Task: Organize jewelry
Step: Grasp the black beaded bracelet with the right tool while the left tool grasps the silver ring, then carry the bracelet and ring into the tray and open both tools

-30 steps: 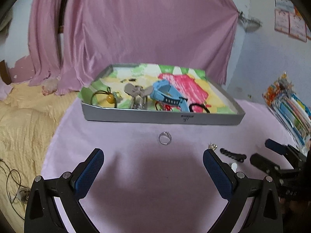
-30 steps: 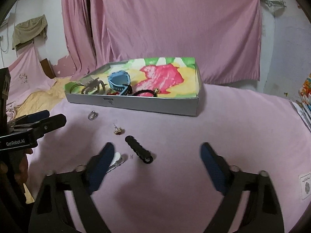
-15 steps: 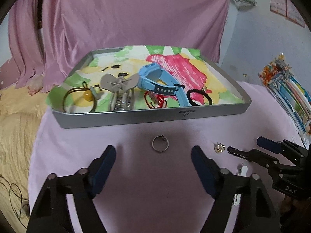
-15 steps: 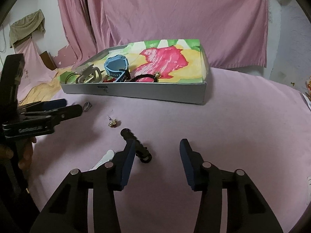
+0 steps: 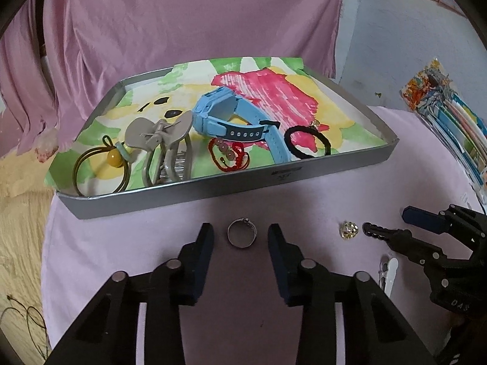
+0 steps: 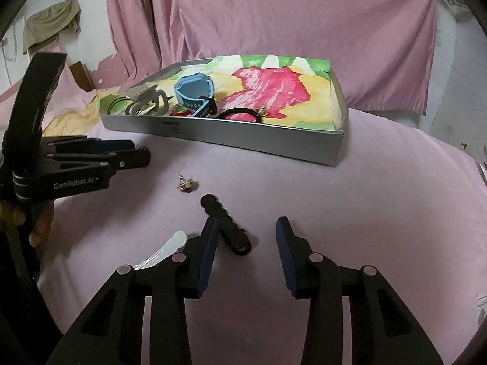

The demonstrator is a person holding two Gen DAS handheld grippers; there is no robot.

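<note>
The left gripper point(image 5: 240, 237) is open around the silver ring point(image 5: 242, 236), maybe not touching it. The right gripper point(image 6: 247, 237) is open too, beside the black hair clip point(image 6: 225, 228).

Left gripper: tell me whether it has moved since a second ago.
Yes. The left gripper has advanced toward the tray, jaws narrowing around the ring, still open.

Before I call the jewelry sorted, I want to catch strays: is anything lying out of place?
Yes. Four pieces lie on the pink cloth outside the tray: a silver ring between the open left gripper fingers, a gold earring, a black hair clip and a white clip.
</note>
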